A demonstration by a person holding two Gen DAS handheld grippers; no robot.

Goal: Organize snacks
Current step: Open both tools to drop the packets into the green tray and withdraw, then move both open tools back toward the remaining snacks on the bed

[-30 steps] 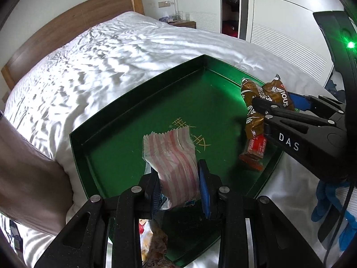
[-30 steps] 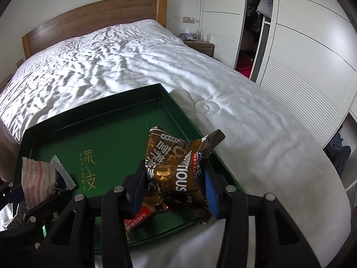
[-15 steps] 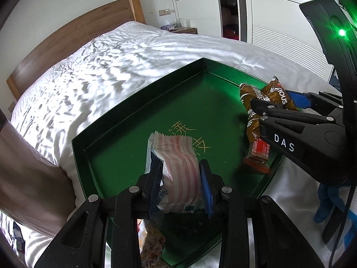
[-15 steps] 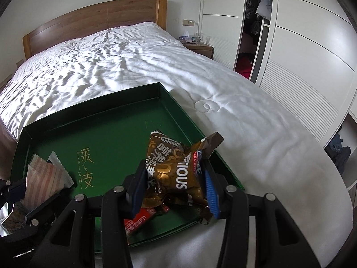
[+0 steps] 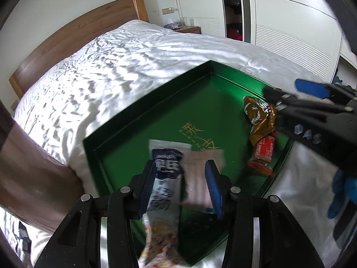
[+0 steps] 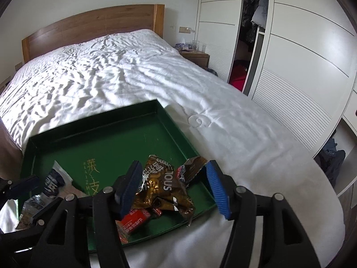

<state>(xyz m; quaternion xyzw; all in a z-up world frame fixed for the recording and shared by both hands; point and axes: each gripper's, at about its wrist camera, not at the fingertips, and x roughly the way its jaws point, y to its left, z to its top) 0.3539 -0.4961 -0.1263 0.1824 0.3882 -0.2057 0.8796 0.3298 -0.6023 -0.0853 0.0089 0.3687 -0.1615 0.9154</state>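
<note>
The brown snack packets (image 6: 160,187) lie in the near right corner of the green tray (image 6: 107,143) on a red wrapper (image 6: 133,220), between the right gripper (image 6: 176,188) fingers, which have just been opening and stand clear of them. The left gripper (image 5: 180,187) has also been opening, with a blue-and-white packet (image 5: 164,192) and a blurred pink-striped packet (image 5: 199,178) loose between its fingers over the tray's near left. The tray rests on the white bed (image 6: 111,67).

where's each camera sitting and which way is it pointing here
Left wrist: on the left hand-held gripper, angled down at the green tray; the right hand-held gripper enters at right.
Right wrist: on the right hand-held gripper, angled down over the brown packet; the left one shows lower left.
Shared: tray, brown packet, bed.
</note>
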